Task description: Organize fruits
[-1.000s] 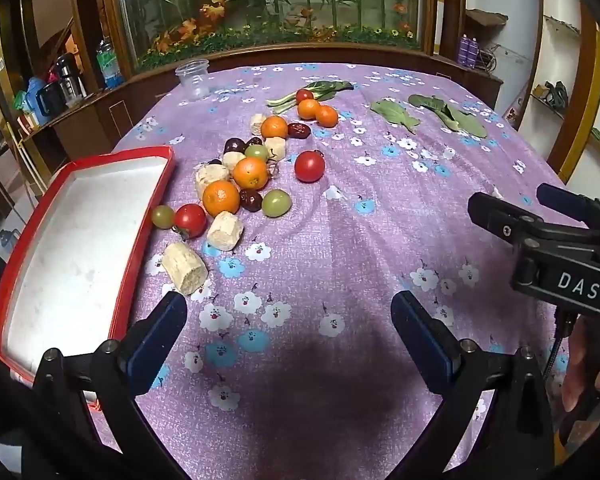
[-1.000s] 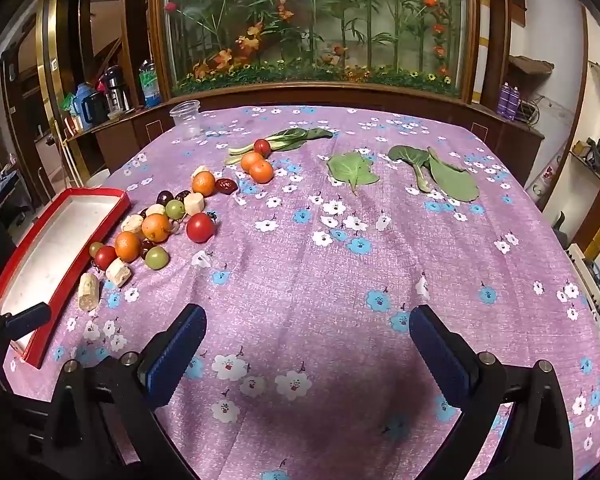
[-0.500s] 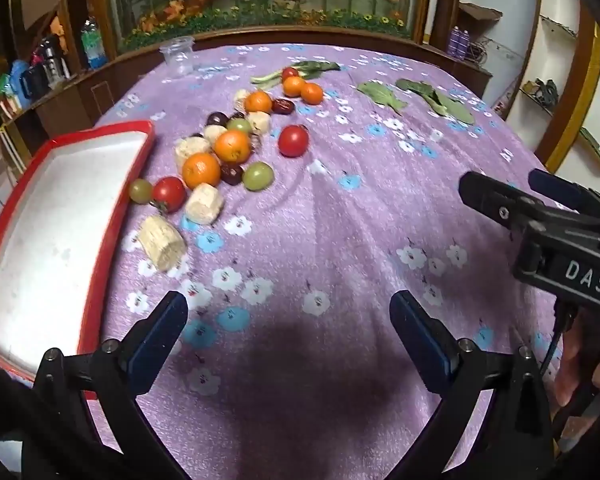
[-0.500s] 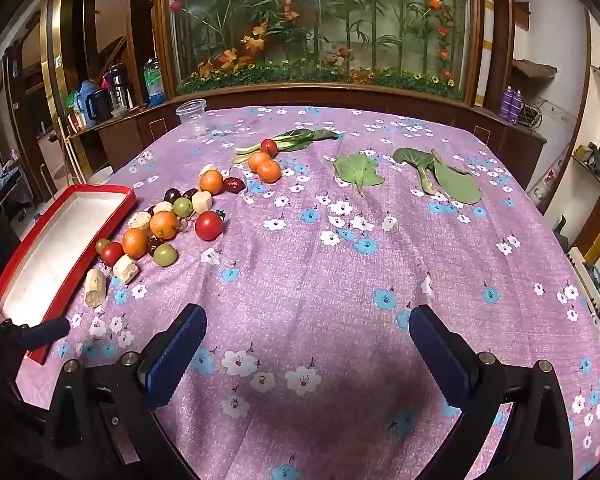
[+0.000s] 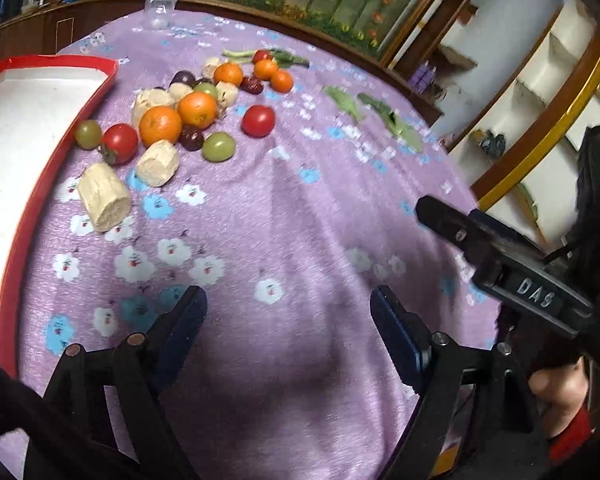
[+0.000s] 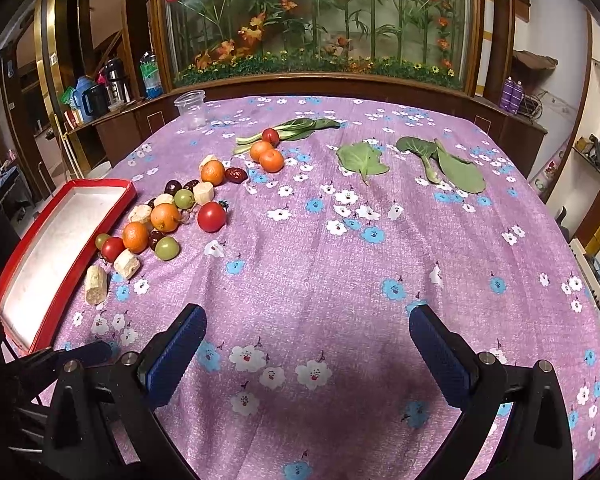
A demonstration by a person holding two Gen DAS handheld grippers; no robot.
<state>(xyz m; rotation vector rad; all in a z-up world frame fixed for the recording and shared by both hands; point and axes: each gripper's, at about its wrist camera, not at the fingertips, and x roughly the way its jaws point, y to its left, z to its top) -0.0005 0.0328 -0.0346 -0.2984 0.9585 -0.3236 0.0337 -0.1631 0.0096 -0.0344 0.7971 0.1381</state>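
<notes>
Purple cloth [image 6: 340, 280] printed with white and blue flowers covers the table. Left gripper [image 5: 288, 316], seen in its own wrist view, hangs over bare cloth with its blue-padded jaws spread apart and nothing between them. Right gripper [image 6: 306, 332] likewise stands with its jaws wide apart and empty above the near part of the cloth; its black body also shows at the right edge of the left wrist view. Fruits lie in a loose cluster on the left half of the table, just beside a red-rimmed tray [image 6: 120, 204] with a white floor: oranges [image 6: 165, 217], a large red tomato [image 6: 211, 217] slightly apart from the others, a smaller red tomato [image 6: 112, 249], green round fruits [image 6: 167, 248], dark red fruits [image 6: 236, 175], and pale cut stalk pieces [image 6: 95, 285] nearest the grippers. Farther back, two more oranges [image 6: 271, 160] touch each other next to a leafy green stalk [image 6: 296, 129]. Loose green leaves [image 6: 362, 159] rest well apart on the right half. Clear plastic cup [image 6: 190, 105] stands upright near the far edge.
</notes>
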